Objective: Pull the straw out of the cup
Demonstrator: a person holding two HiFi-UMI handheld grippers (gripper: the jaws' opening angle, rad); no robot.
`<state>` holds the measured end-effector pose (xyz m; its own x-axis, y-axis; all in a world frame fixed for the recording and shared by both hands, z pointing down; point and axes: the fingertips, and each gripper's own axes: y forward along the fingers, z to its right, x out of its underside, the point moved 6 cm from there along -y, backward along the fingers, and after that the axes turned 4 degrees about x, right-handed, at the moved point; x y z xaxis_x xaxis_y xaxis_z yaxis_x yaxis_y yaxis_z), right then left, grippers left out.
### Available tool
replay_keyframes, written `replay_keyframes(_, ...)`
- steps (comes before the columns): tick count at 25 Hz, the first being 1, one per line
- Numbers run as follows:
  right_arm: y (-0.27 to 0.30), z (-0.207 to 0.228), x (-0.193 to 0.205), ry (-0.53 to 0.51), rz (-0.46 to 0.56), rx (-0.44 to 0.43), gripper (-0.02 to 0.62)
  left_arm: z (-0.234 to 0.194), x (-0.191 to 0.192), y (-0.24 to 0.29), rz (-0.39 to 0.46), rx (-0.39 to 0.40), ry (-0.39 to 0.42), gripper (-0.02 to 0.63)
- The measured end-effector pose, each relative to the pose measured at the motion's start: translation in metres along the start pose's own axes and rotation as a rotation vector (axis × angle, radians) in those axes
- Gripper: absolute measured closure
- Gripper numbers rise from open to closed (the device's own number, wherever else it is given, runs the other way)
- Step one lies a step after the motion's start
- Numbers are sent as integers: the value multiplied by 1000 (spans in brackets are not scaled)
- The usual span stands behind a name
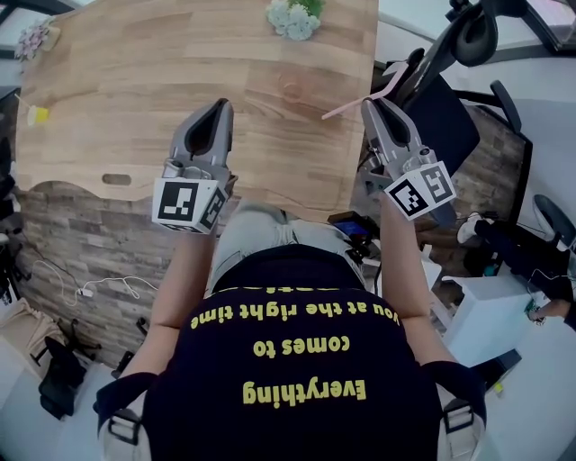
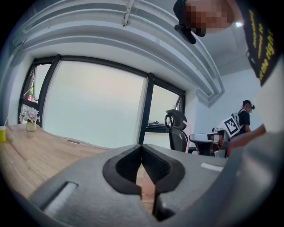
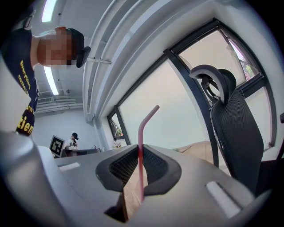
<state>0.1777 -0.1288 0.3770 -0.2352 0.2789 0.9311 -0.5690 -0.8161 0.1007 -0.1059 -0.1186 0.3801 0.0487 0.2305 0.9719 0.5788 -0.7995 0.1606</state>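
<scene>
Head view, left gripper: we see the left gripper [image 1: 219, 108] held over the near edge of the wooden table [image 1: 135, 81], its jaws drawn together.
Head view, right gripper: the right gripper [image 1: 372, 106] hangs just past the table's right edge, with the pink straw [image 1: 342, 110] sticking out of its tip towards the table.
Head view, surroundings: white flowers [image 1: 294, 16] stand at the far edge, a small yellow object [image 1: 36, 114] lies at the left edge, and an office chair [image 1: 450, 54] stands to the right.
Left gripper view, jaws: we find the pads meeting at the tip with nothing between them, only tabletop showing through the gap below.
Left gripper view, background: the flowers and the yellow object sit far off at the left, before a wide window.
Right gripper view, jaws: clenched on the straw, which runs upright between the pads.
Right gripper view, straw: its bent top rises above the jaws, clear of any cup.
</scene>
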Motion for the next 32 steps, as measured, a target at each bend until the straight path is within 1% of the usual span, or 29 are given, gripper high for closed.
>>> replay_keyframes(6,2,4,5,9,-6,3,555,1,4,4,-15,6,0,606)
replay_keyframes(16,6,12,20,33,-46,9,555,-2,10,9,-32,3,-6,606)
replay_keyframes(21,10,20,39,78,-123,18,555,-2,14,9,-44,1,-12,606)
replay_keyframes(26,17,28,63,152,-182,13,555,-4,18,11,-54,-1,-19,606)
replay_keyframes(32,19,35,91,157,-281,16,555,-3,23,10,-64,-8,-22,606)
